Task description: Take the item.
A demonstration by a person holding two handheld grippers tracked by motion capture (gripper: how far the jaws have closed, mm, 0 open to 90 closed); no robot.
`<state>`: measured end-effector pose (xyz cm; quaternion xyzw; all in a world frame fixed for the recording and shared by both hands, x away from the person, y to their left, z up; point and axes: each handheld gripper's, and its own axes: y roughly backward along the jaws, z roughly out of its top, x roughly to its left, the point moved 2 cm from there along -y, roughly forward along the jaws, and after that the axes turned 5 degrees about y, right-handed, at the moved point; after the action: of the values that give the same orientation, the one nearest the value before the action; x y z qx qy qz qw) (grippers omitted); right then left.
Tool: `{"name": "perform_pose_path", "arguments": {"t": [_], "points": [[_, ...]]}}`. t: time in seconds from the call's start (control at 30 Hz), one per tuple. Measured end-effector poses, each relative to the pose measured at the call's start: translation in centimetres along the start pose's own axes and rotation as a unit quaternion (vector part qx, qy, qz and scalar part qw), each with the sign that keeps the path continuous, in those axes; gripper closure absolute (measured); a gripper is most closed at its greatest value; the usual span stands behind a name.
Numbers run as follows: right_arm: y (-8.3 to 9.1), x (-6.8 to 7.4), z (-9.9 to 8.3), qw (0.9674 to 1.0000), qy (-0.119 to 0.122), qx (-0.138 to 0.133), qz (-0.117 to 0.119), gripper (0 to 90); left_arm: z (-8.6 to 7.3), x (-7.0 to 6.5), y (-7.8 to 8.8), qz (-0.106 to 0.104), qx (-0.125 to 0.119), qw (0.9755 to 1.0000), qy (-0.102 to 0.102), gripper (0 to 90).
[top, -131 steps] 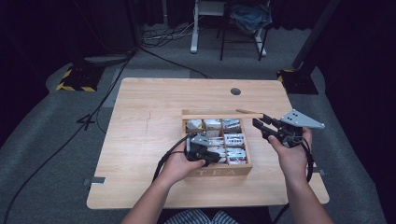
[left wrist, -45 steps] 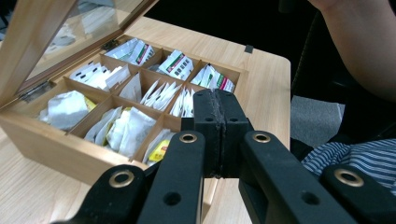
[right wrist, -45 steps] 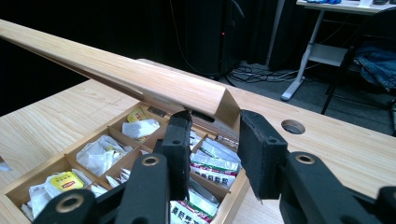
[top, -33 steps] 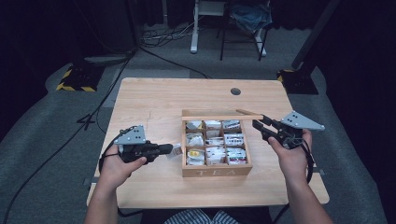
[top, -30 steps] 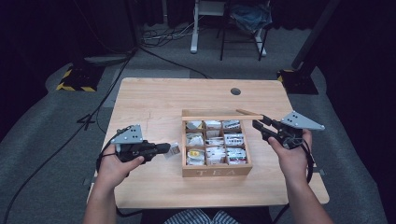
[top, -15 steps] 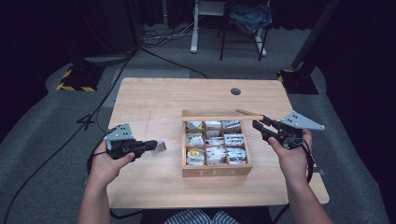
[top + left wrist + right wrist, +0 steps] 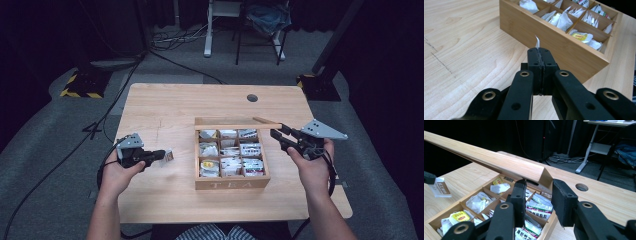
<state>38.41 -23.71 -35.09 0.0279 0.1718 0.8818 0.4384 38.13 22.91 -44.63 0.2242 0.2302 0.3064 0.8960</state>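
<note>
A wooden tea box [image 7: 232,184] with several compartments of tea bags stands mid-table. My left gripper [image 7: 159,156] hovers low over the table to the left of the box, shut on a small white tea bag packet [image 7: 168,156]. In the left gripper view a white sliver of that packet [image 7: 537,42] pokes past the shut gripper [image 7: 539,53], with the box wall [image 7: 554,37] just beyond. My right gripper [image 7: 276,134] is at the box's far right corner, its jaws closed on the end of the raised lid [image 7: 230,125]. The right gripper view shows the lid [image 7: 486,157] slanting between the jaws of the gripper [image 7: 539,185].
The light wood table [image 7: 165,107] has a round cable hole [image 7: 252,98] at the back. A cable trails from the left gripper off the table's left edge. Behind the table, a white desk frame [image 7: 207,30] and a chair stand on the dark floor.
My left gripper has left the box with the tea bag packet, moved left and sunk toward the table. The right gripper and the lid have kept still.
</note>
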Motion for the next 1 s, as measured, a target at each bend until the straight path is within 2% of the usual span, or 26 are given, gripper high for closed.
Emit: {"name": "perform_pose_path", "arguments": {"t": [0.23, 0.53, 0.77, 1.0], "points": [[0.0, 0.0, 0.0, 1.0, 0.001, 0.0, 0.0, 64.5, -0.5, 0.5, -0.7, -0.012, 0.003, 0.9998, 0.016, 88.6], [0.0, 0.0, -0.1, 1.0, 0.001, 0.0, 0.0, 64.2, -1.2, 1.5, -1.2, -0.001, 0.0, 0.9992, 0.04, 88.6], [-0.4, 0.2, -0.3, 0.9999, 0.005, 0.01, -0.002, 61.1, -1.6, 2.1, -1.3, 0.016, 0.003, 0.9989, 0.045, 88.6], [-0.4, 0.2, -0.2, 0.9999, 0.006, 0.012, -0.004, 61.1, -1.9, 2.5, -1.5, 0.021, 0.006, 0.9986, 0.048, 88.2]]}}
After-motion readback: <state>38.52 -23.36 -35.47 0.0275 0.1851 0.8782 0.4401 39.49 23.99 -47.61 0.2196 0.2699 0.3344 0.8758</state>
